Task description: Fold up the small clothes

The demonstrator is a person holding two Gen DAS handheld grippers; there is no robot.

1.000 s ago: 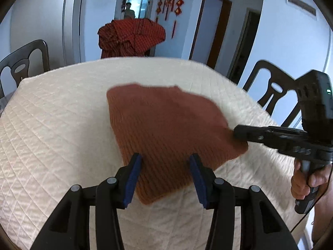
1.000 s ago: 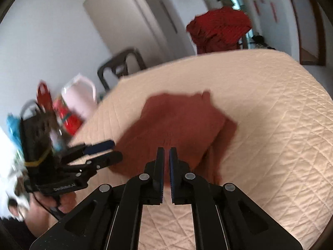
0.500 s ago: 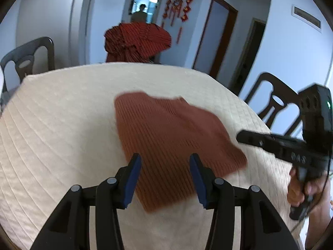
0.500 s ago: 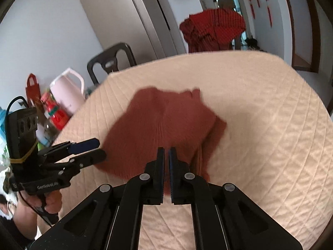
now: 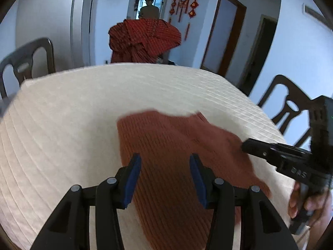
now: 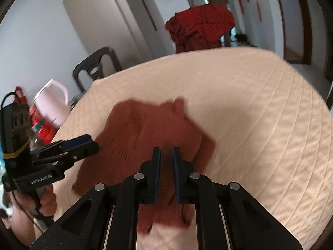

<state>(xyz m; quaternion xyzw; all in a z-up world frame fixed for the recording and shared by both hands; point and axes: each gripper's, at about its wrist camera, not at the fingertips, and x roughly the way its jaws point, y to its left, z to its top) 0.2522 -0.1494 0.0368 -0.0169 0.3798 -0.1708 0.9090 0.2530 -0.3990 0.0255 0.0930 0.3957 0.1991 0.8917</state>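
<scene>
A small rust-brown knitted garment [image 5: 177, 150] lies folded on the cream quilted table cover [image 5: 62, 125]; it also shows in the right wrist view [image 6: 149, 129]. My left gripper [image 5: 165, 164] is open and empty, hovering over the garment's near part. My right gripper [image 6: 166, 156] has its jaws a narrow gap apart and holds nothing, above the garment's right side. Its black body [image 5: 276, 158] shows at the garment's right edge in the left wrist view. The left gripper's body [image 6: 68, 148] shows at the garment's left edge in the right wrist view.
Dark chairs stand at the table's left [image 5: 27, 60] and right [image 5: 291, 108]. A red checked cloth [image 5: 143, 39] is draped over something behind the far edge. A pink kettle [image 6: 54, 102] and red bottles [image 6: 41, 129] stand off the table's left. A person [image 5: 148, 8] stands in the far doorway.
The right gripper's jaws have parted from shut to a narrow gap. Both grippers have pulled back and risen a little; the garment lies still.
</scene>
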